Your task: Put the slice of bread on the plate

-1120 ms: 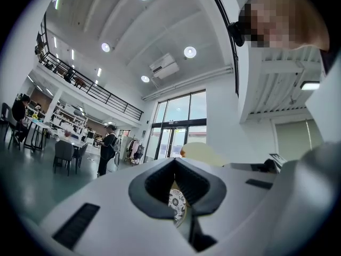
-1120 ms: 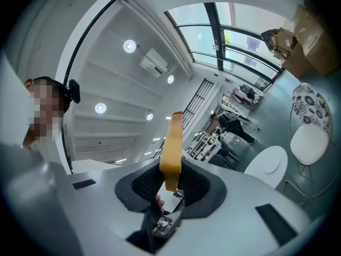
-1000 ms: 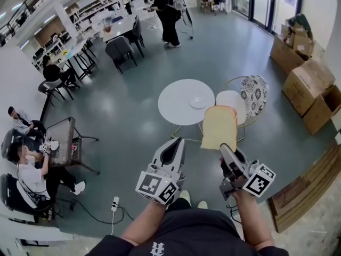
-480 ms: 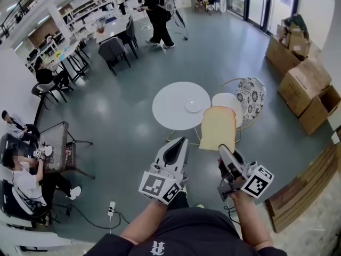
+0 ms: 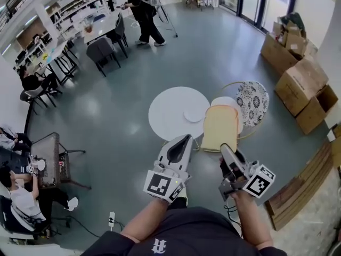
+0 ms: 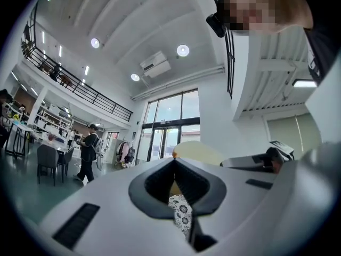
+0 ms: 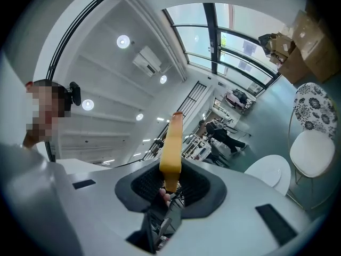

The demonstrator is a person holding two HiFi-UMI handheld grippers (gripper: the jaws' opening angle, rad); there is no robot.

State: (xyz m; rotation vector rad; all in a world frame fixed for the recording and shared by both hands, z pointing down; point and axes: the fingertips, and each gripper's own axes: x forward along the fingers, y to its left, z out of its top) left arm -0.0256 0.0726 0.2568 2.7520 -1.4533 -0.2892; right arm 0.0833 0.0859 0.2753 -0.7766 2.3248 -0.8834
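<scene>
A slice of bread (image 5: pixel 219 128) stands upright in my right gripper (image 5: pixel 228 152), which is shut on its lower edge. In the right gripper view the bread (image 7: pixel 171 148) shows edge-on, rising from between the jaws of the right gripper (image 7: pixel 170 188). A small white plate (image 5: pixel 193 114) lies on the round white table (image 5: pixel 160 116), just left of the bread and beyond it; the plate (image 7: pixel 273 174) also shows in the right gripper view. My left gripper (image 5: pixel 180 143) hovers beside the right one, shut and holding nothing. In the left gripper view the left gripper (image 6: pixel 175 167) has its jaws together, with the bread (image 6: pixel 194 149) behind.
A chair with a floral cushion (image 5: pixel 253 101) and a white stool (image 5: pixel 232 104) stand right of the table. Cardboard boxes (image 5: pixel 301 87) line the right wall, with wooden pallets (image 5: pixel 303 185) nearer. A person (image 5: pixel 144 9) walks at the back; desks with seated people fill the left.
Both grippers and the bread have moved forward toward the round table, which now lies closer below them. The walking person has drifted left and farther away.
</scene>
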